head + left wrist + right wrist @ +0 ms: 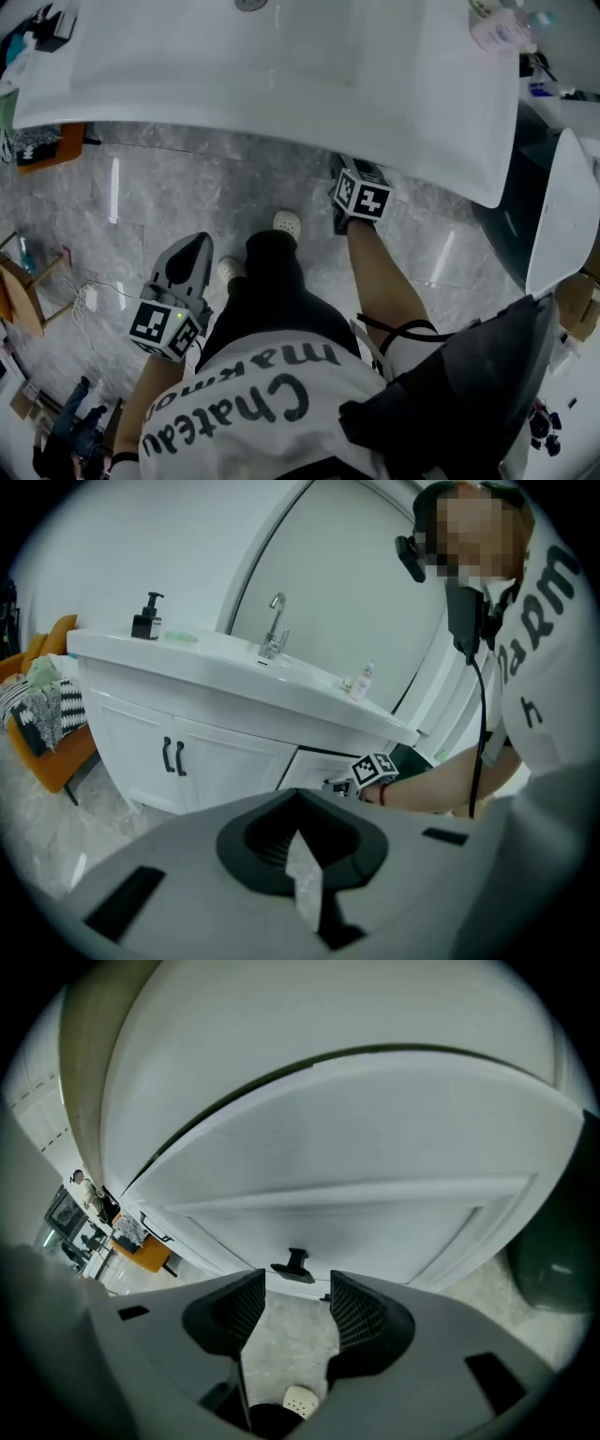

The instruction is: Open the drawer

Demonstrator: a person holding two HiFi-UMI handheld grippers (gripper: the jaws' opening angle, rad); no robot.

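Approach step: my right gripper (295, 1302), jaws open and empty, faces the black handle (292, 1265) of the closed white drawer (375, 1213) beneath the sink (281, 75), so it should next advance and close on that handle, while my left gripper (300, 808) hangs aside, jaws closed.

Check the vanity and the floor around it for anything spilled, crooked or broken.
Nothing spilled or broken shows. The vanity's doors and drawer front look straight. The only untidy bit is a loose white cable trailing on the marble floor at the left.
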